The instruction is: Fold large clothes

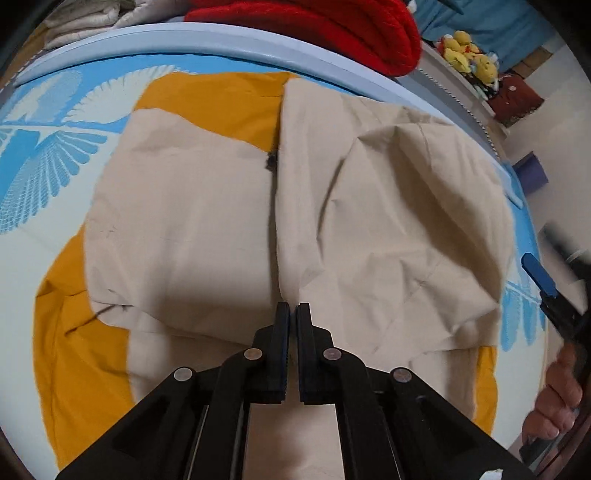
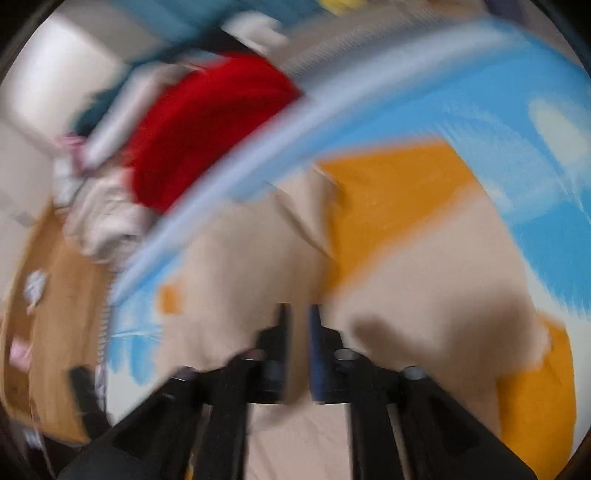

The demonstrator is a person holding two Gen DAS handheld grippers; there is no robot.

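Observation:
A large beige and mustard-yellow garment (image 1: 207,229) lies spread on the blue-and-white patterned bed sheet (image 1: 44,162), its beige panels folded in over the yellow. My left gripper (image 1: 293,308) hovers over the garment's near middle with its jaws nearly together and nothing visibly between them. My right gripper (image 1: 543,280) shows at the right edge of the left wrist view, beside the garment. In the blurred right wrist view the right gripper (image 2: 298,314) hangs over the beige cloth (image 2: 240,258) with a narrow gap between its fingers; whether cloth sits in the gap is unclear.
A red knitted garment (image 1: 325,26) and pale folded clothes (image 1: 85,18) lie beyond the bed's light-blue edge (image 1: 207,37). Yellow plush toys (image 1: 469,51) sit on a shelf at the right. A cardboard box (image 2: 40,314) stands beside the bed.

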